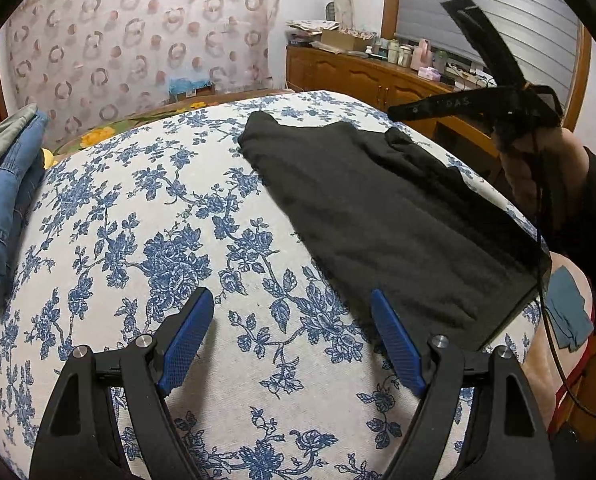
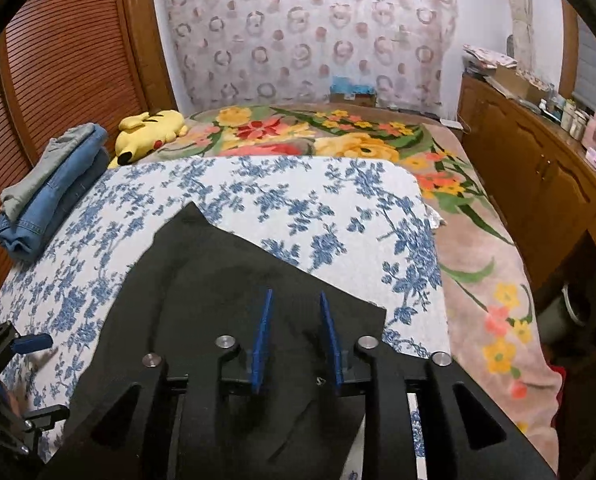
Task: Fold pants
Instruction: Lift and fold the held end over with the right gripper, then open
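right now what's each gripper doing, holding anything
left gripper: open, holding nothing, over the floral cloth.
right gripper: open, nothing between the jaws, above the black pants.

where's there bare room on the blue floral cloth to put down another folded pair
The widest bare patch is the blue floral cloth between the denim stack along its left edge and the black pants, running up to its far edge by the yellow plush. The near right part is crowded: the pants cover it under the right claw.

Pants on cloth, folded stack left
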Demonstrator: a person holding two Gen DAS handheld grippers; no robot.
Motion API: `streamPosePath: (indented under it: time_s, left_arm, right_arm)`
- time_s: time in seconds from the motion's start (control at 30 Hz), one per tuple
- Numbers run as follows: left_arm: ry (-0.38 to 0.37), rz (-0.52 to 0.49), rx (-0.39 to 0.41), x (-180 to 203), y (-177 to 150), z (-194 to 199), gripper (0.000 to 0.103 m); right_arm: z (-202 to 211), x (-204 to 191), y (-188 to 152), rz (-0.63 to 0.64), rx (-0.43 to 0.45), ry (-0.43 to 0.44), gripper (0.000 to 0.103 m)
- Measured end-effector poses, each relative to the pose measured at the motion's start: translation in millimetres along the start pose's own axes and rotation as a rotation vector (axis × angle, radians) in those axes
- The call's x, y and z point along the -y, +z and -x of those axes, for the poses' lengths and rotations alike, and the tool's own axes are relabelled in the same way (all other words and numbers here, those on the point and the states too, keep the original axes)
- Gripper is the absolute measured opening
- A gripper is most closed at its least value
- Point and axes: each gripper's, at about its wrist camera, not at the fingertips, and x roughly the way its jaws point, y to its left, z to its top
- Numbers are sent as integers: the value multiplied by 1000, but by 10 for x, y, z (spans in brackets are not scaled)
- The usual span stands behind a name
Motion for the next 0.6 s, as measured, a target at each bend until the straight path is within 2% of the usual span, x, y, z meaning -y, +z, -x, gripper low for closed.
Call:
streamPosePath:
  time_s: [0.27, 0.43, 0.53, 0.6]
  left_arm:
    - [0, 2, -21, -6, -1, -57, 82]
    - [-3, 7, -23, -10, -2, -59, 82]
    - [-4, 5, -26, -16, -10, -65, 82]
    - [-4, 5, -27, -17, -10, -69, 82]
  right_arm:
    - [-311, 32, -17, 16, -121, -52, 33]
    - [-350, 4, 25, 49, -133, -71, 33]
    - [-339, -1, 26, 73, -117, -95, 12]
    - [-261, 39, 34, 59, -67, -94, 8]
